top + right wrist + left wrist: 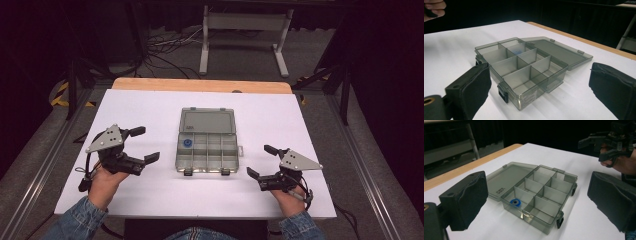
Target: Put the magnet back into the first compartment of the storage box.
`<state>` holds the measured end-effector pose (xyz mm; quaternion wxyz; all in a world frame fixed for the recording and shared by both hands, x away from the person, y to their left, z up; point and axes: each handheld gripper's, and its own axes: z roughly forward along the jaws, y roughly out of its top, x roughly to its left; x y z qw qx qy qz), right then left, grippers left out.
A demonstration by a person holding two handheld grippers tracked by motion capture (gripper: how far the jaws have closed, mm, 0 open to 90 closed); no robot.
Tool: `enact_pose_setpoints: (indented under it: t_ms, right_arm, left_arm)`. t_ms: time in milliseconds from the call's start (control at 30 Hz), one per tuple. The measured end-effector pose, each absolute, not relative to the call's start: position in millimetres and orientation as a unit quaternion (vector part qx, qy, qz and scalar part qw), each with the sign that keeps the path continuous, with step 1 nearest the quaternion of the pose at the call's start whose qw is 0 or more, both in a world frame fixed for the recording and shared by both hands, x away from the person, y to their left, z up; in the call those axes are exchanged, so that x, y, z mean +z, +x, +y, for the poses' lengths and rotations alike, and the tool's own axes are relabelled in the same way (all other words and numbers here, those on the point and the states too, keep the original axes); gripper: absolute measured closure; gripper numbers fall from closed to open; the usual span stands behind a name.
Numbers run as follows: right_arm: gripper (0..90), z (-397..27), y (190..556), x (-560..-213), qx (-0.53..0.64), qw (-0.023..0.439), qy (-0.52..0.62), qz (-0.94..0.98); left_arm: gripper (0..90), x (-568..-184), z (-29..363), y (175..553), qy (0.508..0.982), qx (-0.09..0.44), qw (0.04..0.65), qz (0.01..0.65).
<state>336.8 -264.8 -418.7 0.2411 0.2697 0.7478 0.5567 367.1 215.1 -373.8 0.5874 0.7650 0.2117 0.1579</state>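
Clear organizer box (207,147) sits mid tabletop (140,195), lid flat open behind it. Blue ring (187,142) lies in a far-left compartment. Left gripper (142,145) and right gripper (262,161) flank the box, fingers wide, holding nothing.

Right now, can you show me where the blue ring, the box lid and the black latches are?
blue ring (515,202), left gripper view, its top face.
box lid (207,121), high view, middle of the open panel.
black latch (503,93), right gripper view, its front.
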Motion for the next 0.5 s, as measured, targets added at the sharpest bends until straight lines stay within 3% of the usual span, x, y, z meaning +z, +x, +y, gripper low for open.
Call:
enact_pose_setpoints:
  t_ms: [500]
  right_arm:
    - [4.1, -266.3, 336.4, -418.8, 0.560, 0.246, 0.267, 0.745]
  left_arm:
    - [4.0, -416.3, 252.7, 339.3, 0.725, 0.180, 0.621, 0.237]
